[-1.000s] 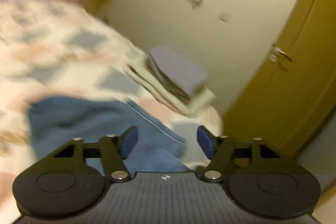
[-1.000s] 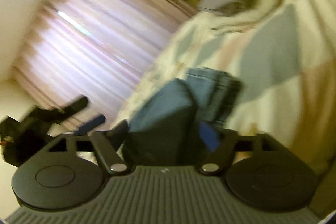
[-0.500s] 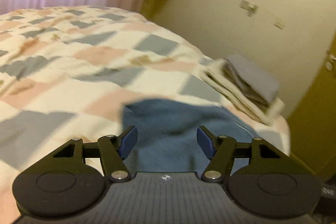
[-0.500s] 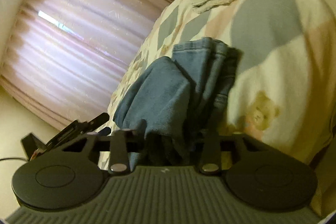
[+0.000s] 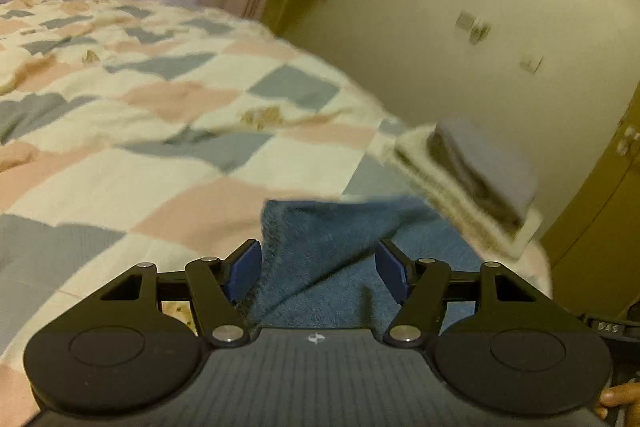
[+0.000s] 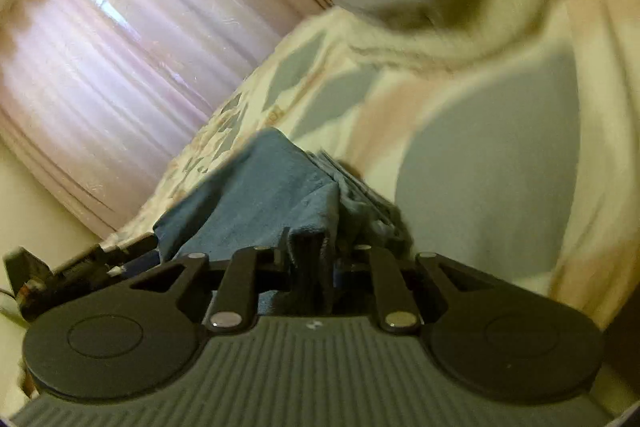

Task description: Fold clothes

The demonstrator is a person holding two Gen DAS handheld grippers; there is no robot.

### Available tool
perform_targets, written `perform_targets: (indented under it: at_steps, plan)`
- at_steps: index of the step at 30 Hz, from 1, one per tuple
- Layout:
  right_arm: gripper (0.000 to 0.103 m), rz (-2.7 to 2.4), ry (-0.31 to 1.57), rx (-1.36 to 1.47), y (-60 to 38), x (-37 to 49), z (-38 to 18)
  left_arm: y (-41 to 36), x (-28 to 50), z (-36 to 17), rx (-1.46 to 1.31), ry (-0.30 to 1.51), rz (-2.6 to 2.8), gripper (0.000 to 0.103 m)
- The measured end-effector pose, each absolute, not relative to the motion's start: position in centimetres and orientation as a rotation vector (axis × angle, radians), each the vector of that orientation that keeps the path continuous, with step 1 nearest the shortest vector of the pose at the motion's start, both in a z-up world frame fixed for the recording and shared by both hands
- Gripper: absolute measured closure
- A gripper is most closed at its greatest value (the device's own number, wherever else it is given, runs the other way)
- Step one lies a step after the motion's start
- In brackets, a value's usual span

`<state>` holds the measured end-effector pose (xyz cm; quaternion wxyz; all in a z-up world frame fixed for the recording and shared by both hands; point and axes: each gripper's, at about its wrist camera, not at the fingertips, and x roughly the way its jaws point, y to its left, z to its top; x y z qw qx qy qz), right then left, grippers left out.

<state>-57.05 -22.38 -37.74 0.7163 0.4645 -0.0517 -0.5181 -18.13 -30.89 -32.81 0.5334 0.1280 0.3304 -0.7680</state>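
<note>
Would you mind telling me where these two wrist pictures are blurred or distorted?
Left wrist view: the stack of folded clothes is smeared, the blue towel fairly sharp. Right wrist view: the patchwork blanket and upper right corner are blurred; the curtain glows bright. Both bend at the edges.

Left black two-finger handheld gripper [image 5: 318,269]: grey ribbed housing with a small white logo, two round black discs at its front corners, black linkage arms on silver pivot screws, triangular cut-outs in the outer links, blue rubber finger pads [image 5: 245,267]. Right black two-finger handheld gripper [image 6: 314,259]: same grey ribbed body, white logo, black discs, silver pivot screws, triangular cut-outs; its pads are not visible. A bare fingertip of the person's hand [image 5: 618,395] shows at the lower right edge of the left view, no sleeve seen.
</note>
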Motion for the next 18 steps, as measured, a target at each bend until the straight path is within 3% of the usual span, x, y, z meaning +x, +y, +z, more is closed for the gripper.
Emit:
perform_targets:
  at_steps: [3, 6, 7, 8, 9, 10, 12, 14, 15, 16, 17, 18]
  plan:
    - [0.087, -1.179, -0.106, 1.006, -22.1, -56.9, -36.7, -30.3, -16.8, -32.9, 0.302, 0.779, -1.841, 0.043]
    - [0.074, -1.276, -0.007, 0.94, -21.7, -55.5, -34.6, -29.2, -14.9, -32.5, 0.314, 0.743, -1.856, 0.041]
    - [0.064, -1.344, 0.025, 0.872, -21.2, -54.7, -33.4, -29.1, -14.4, -32.5, 0.317, 0.748, -1.86, 0.041]
    - [0.033, -1.428, 0.058, 0.789, -20.4, -53.7, -32.2, -29.2, -14.0, -32.5, 0.31, 0.762, -1.87, 0.04]
    - [0.02, -1.532, 0.099, 0.684, -19.3, -52.4, -31.1, -29.3, -13.7, -32.4, 0.297, 0.779, -1.884, 0.038]
    - [0.013, -1.619, 0.14, 0.549, -18.4, -50.9, -29.9, -29.6, -13.5, -32.5, 0.282, 0.799, -1.896, 0.037]
    - [0.016, -1.618, 0.177, 0.401, -17.2, -48.8, -28.8, -30.6, -13.8, -32.7, 0.261, 0.833, -1.919, 0.036]
    - [0.046, -1.48, 0.181, 0.392, -16.9, -47.5, -29.1, -31.8, -14.7, -33.3, 0.279, 0.834, -1.941, 0.038]
    - [0.051, -1.431, 0.194, 0.401, -16.9, -47.0, -29.5, -32.3, -15.4, -33.8, 0.302, 0.822, -1.949, 0.041]
    - [0.056, -1.421, 0.231, 0.434, -17.4, -47.0, -30.4, -33.0, -16.0, -34.4, 0.329, 0.814, -1.959, 0.065]
    - [0.063, -1.41, 0.267, 0.468, -17.8, -47.0, -31.4, -33.7, -16.3, -34.9, 0.348, 0.813, -1.966, 0.077]
    - [0.066, -1.404, 0.305, 0.494, -18.2, -47.1, -32.5, -34.3, -16.2, -35.3, 0.344, 0.828, -1.981, 0.08]
